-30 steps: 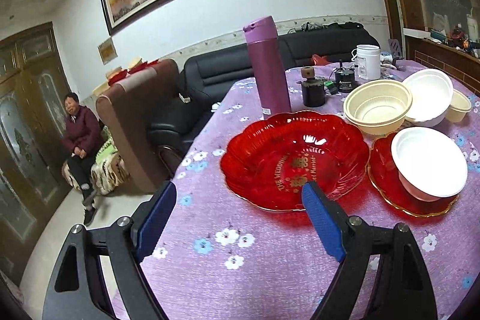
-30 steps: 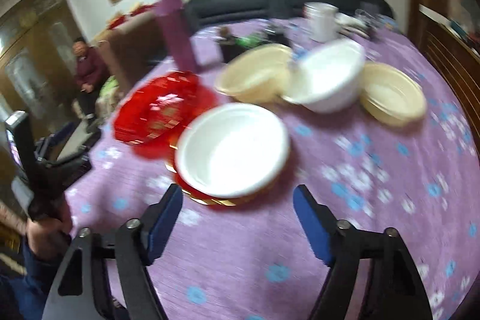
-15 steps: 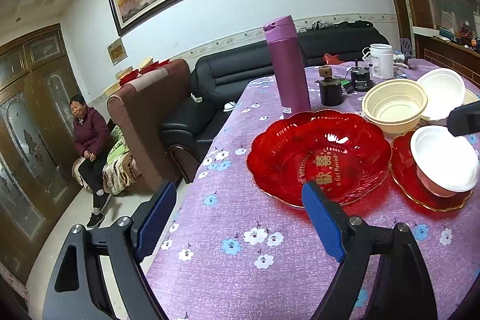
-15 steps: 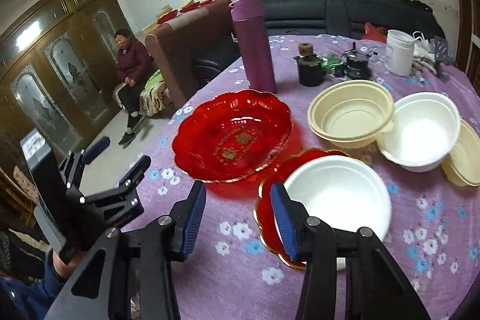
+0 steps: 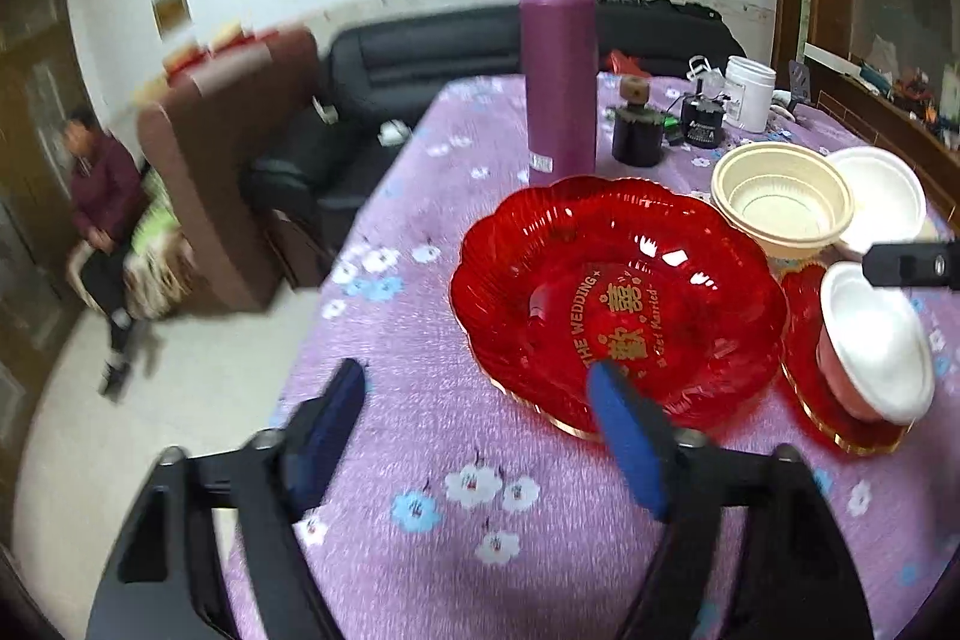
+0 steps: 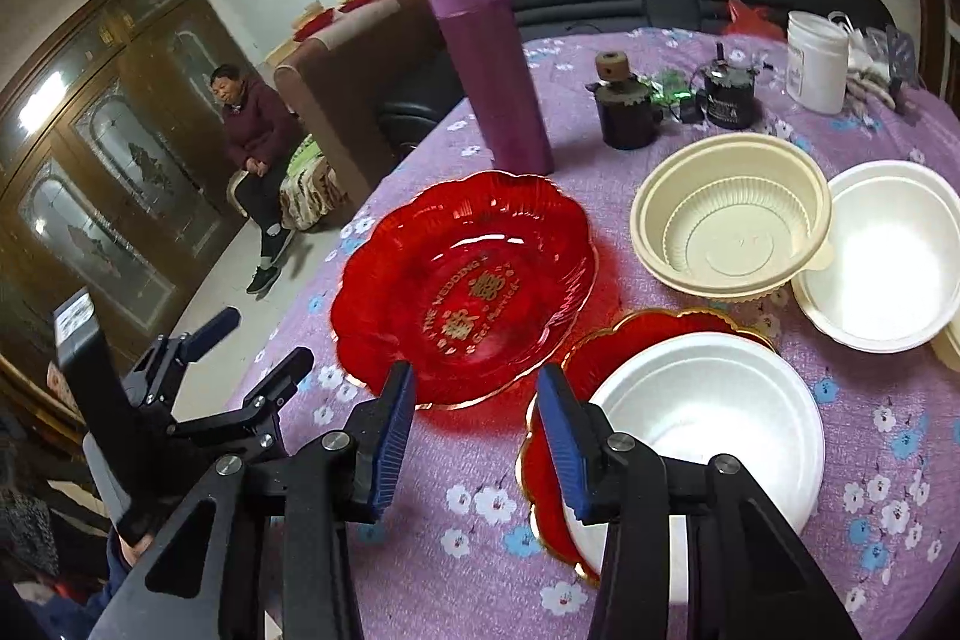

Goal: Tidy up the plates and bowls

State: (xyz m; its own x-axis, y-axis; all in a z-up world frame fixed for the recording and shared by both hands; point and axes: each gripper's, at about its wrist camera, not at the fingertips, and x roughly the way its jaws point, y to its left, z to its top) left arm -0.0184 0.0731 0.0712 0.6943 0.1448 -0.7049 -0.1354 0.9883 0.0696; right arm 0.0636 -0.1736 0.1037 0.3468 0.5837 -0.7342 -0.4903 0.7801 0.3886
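Both grippers have narrowed: the left gripper (image 5: 477, 391), empty and closing, nears the large scalloped red plastic plate (image 5: 618, 298), while the right gripper (image 6: 474, 394), empty and closing, approaches the white foam bowl (image 6: 708, 418) at near right, indicating pickups.

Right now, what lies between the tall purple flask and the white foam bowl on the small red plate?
The big red scalloped plastic dish, seen in the right wrist view.
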